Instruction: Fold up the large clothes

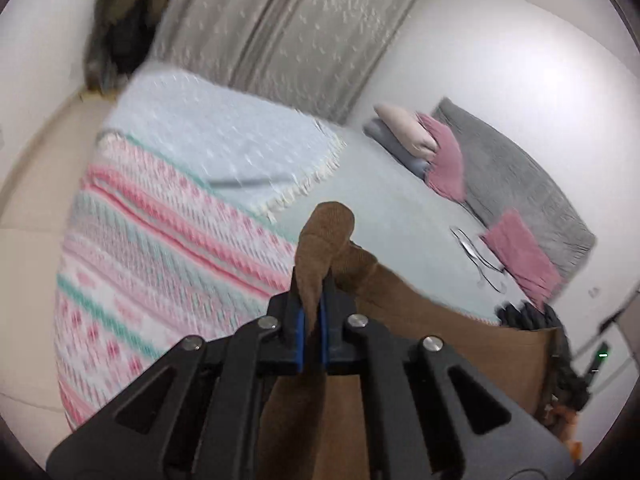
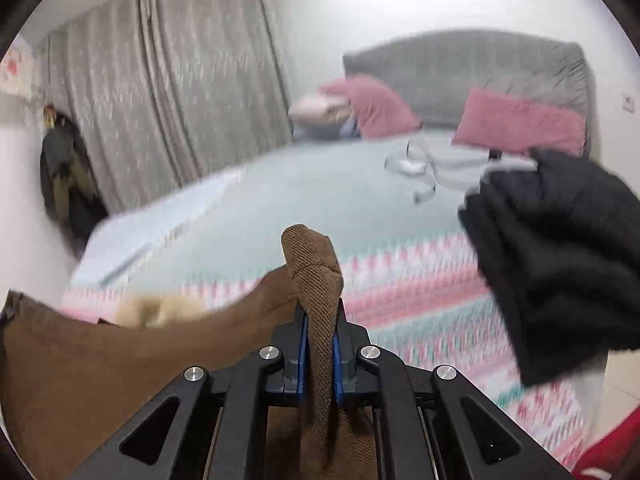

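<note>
A brown ribbed garment (image 1: 440, 344) hangs stretched between my two grippers above the bed. My left gripper (image 1: 314, 280) is shut on one bunched corner of it, and the cloth sticks up past the fingertips. My right gripper (image 2: 320, 304) is shut on another bunched corner (image 2: 316, 264); the rest of the brown garment (image 2: 100, 368) spreads away to the left in that view. Both views are motion-blurred.
The bed (image 1: 400, 208) has a pale green sheet, a pink-and-teal patterned blanket (image 1: 160, 264) and a light blue throw (image 1: 224, 144). Pink pillows (image 2: 520, 120) lean on the grey headboard (image 2: 472, 64). A dark pile of clothes (image 2: 560, 256) lies at right. Grey curtains (image 2: 168, 92) hang behind.
</note>
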Demonstrator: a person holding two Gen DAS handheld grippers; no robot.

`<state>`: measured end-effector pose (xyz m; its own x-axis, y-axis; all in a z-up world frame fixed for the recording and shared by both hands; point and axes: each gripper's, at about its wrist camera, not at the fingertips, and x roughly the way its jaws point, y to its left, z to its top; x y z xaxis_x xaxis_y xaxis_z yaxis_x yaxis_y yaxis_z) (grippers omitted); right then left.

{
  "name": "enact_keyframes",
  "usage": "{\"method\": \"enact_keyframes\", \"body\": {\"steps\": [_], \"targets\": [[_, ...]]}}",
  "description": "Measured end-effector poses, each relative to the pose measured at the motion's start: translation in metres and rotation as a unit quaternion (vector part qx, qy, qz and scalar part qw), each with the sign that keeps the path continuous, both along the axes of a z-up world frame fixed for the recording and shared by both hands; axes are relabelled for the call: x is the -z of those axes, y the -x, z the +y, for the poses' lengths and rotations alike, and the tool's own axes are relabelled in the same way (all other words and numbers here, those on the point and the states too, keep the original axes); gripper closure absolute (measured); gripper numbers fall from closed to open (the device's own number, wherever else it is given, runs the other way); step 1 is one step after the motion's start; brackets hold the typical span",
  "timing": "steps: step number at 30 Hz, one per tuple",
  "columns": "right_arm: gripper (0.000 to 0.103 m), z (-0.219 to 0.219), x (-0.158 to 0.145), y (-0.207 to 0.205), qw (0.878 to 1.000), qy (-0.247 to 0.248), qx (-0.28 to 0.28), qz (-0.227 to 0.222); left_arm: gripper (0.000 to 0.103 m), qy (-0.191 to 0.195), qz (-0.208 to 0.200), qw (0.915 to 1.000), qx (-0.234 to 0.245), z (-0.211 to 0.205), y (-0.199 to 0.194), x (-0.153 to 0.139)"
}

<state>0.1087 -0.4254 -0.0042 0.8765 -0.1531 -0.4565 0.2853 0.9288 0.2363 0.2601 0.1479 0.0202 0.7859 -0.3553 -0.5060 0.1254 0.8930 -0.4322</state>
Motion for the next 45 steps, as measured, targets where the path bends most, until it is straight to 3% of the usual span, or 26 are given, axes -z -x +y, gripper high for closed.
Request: {"method": "enact_keyframes", "body": {"steps": [4, 9, 12, 15, 17, 19, 22, 25, 27, 29, 32, 35, 38, 40, 43, 45], "targets": [[0.094, -0.001, 0.003, -0.052, 1.000, 0.011, 0.005, 0.011, 0.096, -0.045, 0.016, 0.9985, -0.028, -0.016, -0.048, 0.024], [0.092, 0.005, 0.070, -0.117, 0.991, 0.051, 0.001, 0.126, 0.094, -0.131, 0.088, 0.9866, -0.040, -0.032, -0.091, 0.102], [0.084, 0.000, 0.113, -0.122, 0.983, 0.037, -0.001, 0.181, 0.092, -0.144, 0.134, 0.9800, -0.030, -0.033, -0.097, 0.133], [0.075, -0.005, 0.118, -0.105, 0.983, 0.020, 0.013, 0.180, 0.078, -0.173, 0.126, 0.9757, -0.047, -0.034, -0.091, 0.122], [0.060, -0.005, 0.102, -0.091, 0.985, 0.038, 0.047, 0.163, 0.072, -0.210, 0.100, 0.9695, -0.078, -0.037, -0.081, 0.102], [0.060, 0.005, 0.083, -0.079, 0.987, 0.055, 0.052, 0.141, 0.063, -0.203, 0.078, 0.9739, -0.065, -0.047, -0.070, 0.085], [0.056, 0.047, 0.062, -0.075, 0.991, 0.063, 0.005, 0.116, 0.054, -0.171, 0.075, 0.9821, -0.023, -0.073, -0.063, 0.075], [0.050, 0.125, 0.058, -0.087, 0.986, 0.076, -0.099, 0.109, 0.049, -0.157, 0.096, 0.9825, 0.030, -0.110, -0.060, 0.085], [0.050, 0.168, 0.072, -0.095, 0.976, 0.088, -0.155, 0.122, 0.049, -0.172, 0.122, 0.9771, 0.026, -0.118, -0.066, 0.105], [0.050, 0.178, 0.090, -0.101, 0.970, 0.111, -0.159, 0.148, 0.049, -0.206, 0.144, 0.9677, 0.011, -0.108, -0.069, 0.124], [0.050, 0.124, 0.111, -0.104, 0.975, 0.079, -0.115, 0.174, 0.049, -0.235, 0.168, 0.9571, -0.018, -0.065, -0.076, 0.143], [0.050, 0.009, 0.138, -0.092, 0.970, 0.054, 0.012, 0.239, 0.040, -0.224, 0.201, 0.9520, -0.058, -0.017, -0.083, 0.151], [0.048, -0.077, 0.146, -0.060, 0.955, -0.058, 0.128, 0.261, 0.041, -0.266, 0.207, 0.9369, -0.093, -0.002, -0.085, 0.147], [0.048, -0.090, 0.133, -0.038, 0.955, -0.048, 0.158, 0.246, 0.041, -0.258, 0.205, 0.9397, -0.090, -0.002, -0.073, 0.139], [0.046, -0.067, 0.104, -0.016, 0.971, -0.035, 0.121, 0.202, 0.038, -0.242, 0.167, 0.9544, -0.050, -0.027, -0.032, 0.108], [0.045, -0.028, 0.083, -0.005, 0.982, -0.003, 0.082, 0.173, 0.023, -0.231, 0.135, 0.9634, -0.011, -0.048, 0.000, 0.091]]}}
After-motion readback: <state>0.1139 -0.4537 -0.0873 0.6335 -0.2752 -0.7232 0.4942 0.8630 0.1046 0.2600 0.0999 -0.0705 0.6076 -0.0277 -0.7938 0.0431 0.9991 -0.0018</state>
